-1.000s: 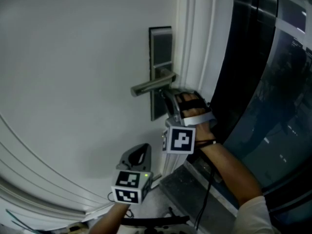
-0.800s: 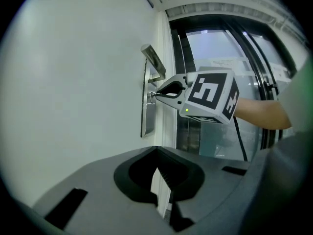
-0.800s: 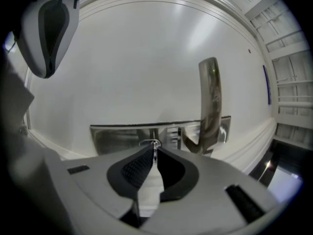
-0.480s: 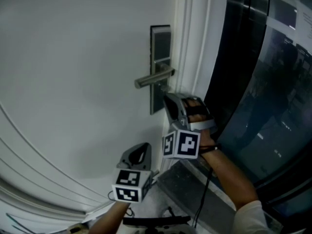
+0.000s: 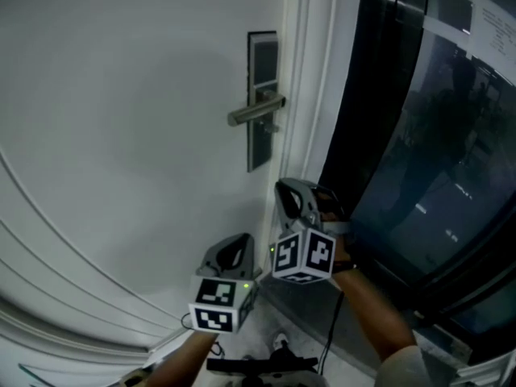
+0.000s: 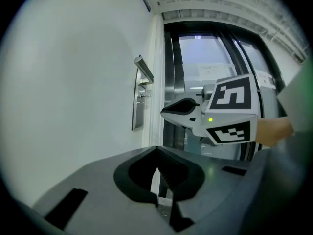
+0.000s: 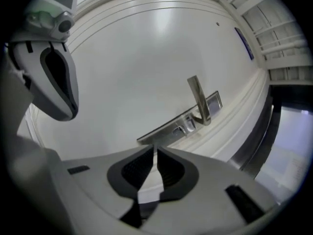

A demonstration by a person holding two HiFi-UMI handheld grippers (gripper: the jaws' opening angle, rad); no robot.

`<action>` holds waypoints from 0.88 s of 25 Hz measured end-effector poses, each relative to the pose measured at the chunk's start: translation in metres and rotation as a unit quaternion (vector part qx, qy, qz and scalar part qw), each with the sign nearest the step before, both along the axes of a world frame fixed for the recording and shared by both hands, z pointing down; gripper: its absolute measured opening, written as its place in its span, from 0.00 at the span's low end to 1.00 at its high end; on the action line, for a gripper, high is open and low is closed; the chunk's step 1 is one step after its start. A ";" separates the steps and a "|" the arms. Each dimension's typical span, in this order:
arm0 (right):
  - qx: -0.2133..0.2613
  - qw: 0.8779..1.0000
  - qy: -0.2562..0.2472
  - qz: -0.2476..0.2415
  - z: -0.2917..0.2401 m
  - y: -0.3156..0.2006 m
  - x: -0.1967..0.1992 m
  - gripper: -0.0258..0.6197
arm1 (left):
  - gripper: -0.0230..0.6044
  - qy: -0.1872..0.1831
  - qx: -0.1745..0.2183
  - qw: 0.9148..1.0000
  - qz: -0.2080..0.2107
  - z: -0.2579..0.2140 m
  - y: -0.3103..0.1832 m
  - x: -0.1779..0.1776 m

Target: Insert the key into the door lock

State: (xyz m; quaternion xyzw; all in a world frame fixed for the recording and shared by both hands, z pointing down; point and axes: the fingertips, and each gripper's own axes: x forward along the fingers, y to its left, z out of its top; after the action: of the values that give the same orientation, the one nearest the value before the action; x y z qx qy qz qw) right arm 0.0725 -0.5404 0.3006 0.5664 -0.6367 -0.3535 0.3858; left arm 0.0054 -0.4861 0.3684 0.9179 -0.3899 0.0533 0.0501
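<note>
A grey lock plate [image 5: 261, 95] with a metal lever handle [image 5: 256, 110] sits on the white door [image 5: 121, 119]. A small metal piece [image 6: 143, 96] sticks out of the plate just under the handle; I cannot tell whether it is the key. My right gripper [image 5: 285, 190] hangs below and right of the plate, well apart from it, jaws shut with nothing between them [image 7: 155, 149]. My left gripper [image 5: 236, 243] is lower, beside the door, also shut and empty [image 6: 156, 153]. The plate and handle [image 7: 198, 102] lie ahead in the right gripper view.
White door-frame moulding [image 5: 310, 95] runs beside the lock. A dark glass panel [image 5: 419, 143] stands to the right of it. Curved white trim [image 5: 72, 297] crosses the lower door. A black cable [image 5: 332, 329] hangs under the right forearm.
My right gripper has drawn back from just under the handle, down and away from the lock plate. The left gripper has hardly moved.
</note>
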 end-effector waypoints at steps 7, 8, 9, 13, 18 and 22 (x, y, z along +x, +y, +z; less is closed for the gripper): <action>-0.041 0.994 -0.104 0.013 0.028 0.047 -0.003 0.07 | 0.04 0.002 -0.012 1.000 0.018 0.008 0.026 0.003; -0.043 0.992 -0.118 0.014 0.030 0.053 -0.003 0.06 | 0.04 0.002 -0.013 1.000 0.020 0.009 0.029 0.004; -0.046 0.990 -0.136 0.013 0.032 0.059 -0.003 0.06 | 0.04 0.003 -0.014 1.000 0.022 0.009 0.031 0.006; -0.069 0.972 -0.226 0.006 0.046 0.080 -0.005 0.05 | 0.04 0.002 -0.013 0.999 0.030 0.012 0.042 0.017; -0.092 0.948 -0.306 0.001 0.061 0.109 0.002 0.05 | 0.04 -0.001 -0.014 0.999 0.029 0.016 0.058 0.034; -0.105 0.913 -0.394 -0.009 0.065 0.137 0.010 0.05 | 0.04 -0.007 -0.012 1.000 0.022 0.019 0.078 0.049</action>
State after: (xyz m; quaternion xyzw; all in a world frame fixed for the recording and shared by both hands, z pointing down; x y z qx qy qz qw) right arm 0.0825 -0.4034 0.3660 0.6101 -0.7757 -0.0364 0.1575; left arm 0.0548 -0.4082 0.3869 0.9251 -0.3697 0.0655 0.0571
